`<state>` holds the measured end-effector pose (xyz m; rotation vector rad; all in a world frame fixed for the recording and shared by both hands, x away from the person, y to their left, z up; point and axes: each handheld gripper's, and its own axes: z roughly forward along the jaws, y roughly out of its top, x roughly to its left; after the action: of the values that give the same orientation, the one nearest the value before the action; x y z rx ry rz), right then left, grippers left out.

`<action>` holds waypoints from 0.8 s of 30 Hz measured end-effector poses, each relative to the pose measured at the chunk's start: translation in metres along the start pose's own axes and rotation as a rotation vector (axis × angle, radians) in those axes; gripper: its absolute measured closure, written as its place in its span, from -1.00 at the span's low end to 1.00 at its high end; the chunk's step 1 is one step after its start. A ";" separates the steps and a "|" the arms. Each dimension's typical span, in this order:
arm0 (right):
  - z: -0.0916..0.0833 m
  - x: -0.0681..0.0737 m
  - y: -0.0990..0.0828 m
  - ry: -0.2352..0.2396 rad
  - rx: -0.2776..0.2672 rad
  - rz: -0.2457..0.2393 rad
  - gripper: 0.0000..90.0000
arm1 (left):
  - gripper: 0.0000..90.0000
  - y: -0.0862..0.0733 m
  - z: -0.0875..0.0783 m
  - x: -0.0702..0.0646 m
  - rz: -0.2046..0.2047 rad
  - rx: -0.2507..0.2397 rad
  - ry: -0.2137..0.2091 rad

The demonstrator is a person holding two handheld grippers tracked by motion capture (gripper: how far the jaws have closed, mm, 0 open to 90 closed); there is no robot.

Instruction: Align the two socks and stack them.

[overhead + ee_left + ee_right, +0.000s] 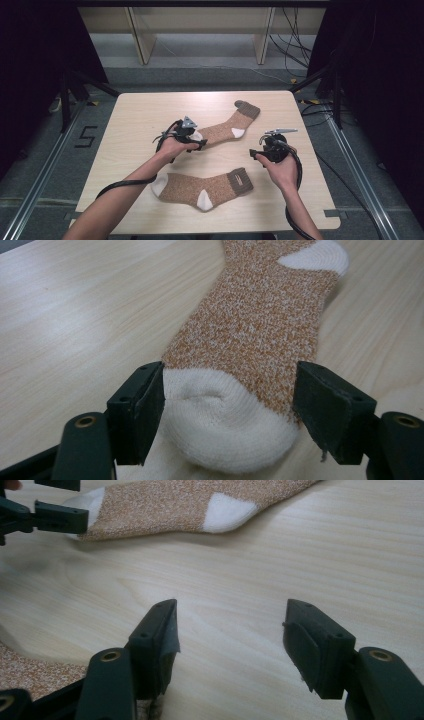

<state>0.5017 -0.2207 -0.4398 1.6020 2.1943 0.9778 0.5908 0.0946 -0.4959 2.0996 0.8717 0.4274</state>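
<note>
Left tongs (227, 405) spread wide around the white toe of the far speckled brown knitted sock (260, 325), lying flat mid-worktop (140, 107). Right tongs (230, 640) gaping and empty over bare pale wood, near the second matching sock (202, 187).

far sock (227, 127) is speckled tan with white toe and heel, brown cuff, flat on the table, lying diagonal; near sock (202, 188) matches it, flat near the front edge

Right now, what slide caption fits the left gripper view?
Left gripper, jaws open, straddling the white toe of the far sock on the table.
</note>
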 end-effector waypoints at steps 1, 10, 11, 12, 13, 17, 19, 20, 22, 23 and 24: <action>0.000 -0.002 -0.001 0.001 0.001 -0.020 -0.12 | -0.37 0.000 0.002 -0.001 -0.004 -0.001 -0.003; -0.004 -0.005 -0.004 -0.003 0.006 -0.024 -0.12 | -0.40 0.003 0.011 -0.003 0.024 0.035 0.001; -0.003 -0.005 -0.004 -0.002 0.002 -0.018 -0.12 | -0.41 0.003 0.013 -0.003 0.015 0.039 0.003; -0.003 -0.005 -0.004 -0.002 0.002 -0.018 -0.12 | -0.41 0.003 0.013 -0.003 0.015 0.039 0.003; -0.003 -0.005 -0.005 -0.005 -0.001 -0.017 -0.12 | -0.41 0.003 0.014 -0.002 0.009 0.043 0.006; -0.006 -0.005 -0.006 -0.004 0.008 -0.002 -0.12 | -0.39 0.002 0.017 -0.002 -0.015 0.053 -0.001; -0.007 -0.006 -0.008 0.002 0.011 0.001 -0.12 | -0.32 0.002 0.017 -0.002 -0.021 0.053 0.002; -0.006 -0.007 -0.008 0.000 -0.001 -0.007 -0.12 | -0.28 0.002 0.016 -0.002 -0.020 0.056 -0.001; -0.007 -0.008 -0.009 -0.003 0.004 -0.010 -0.12 | -0.14 0.002 0.016 -0.002 -0.015 0.059 -0.009; -0.007 -0.008 -0.010 -0.008 -0.002 -0.004 -0.12 | -0.14 0.002 0.015 -0.002 -0.010 0.060 -0.014; -0.007 -0.010 -0.012 0.007 -0.008 -0.014 -0.12 | 0.04 0.002 0.015 -0.002 -0.010 0.060 -0.019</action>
<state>0.4923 -0.2349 -0.4445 1.5796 2.2005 0.9878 0.5990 0.0841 -0.5033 2.1497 0.8939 0.3792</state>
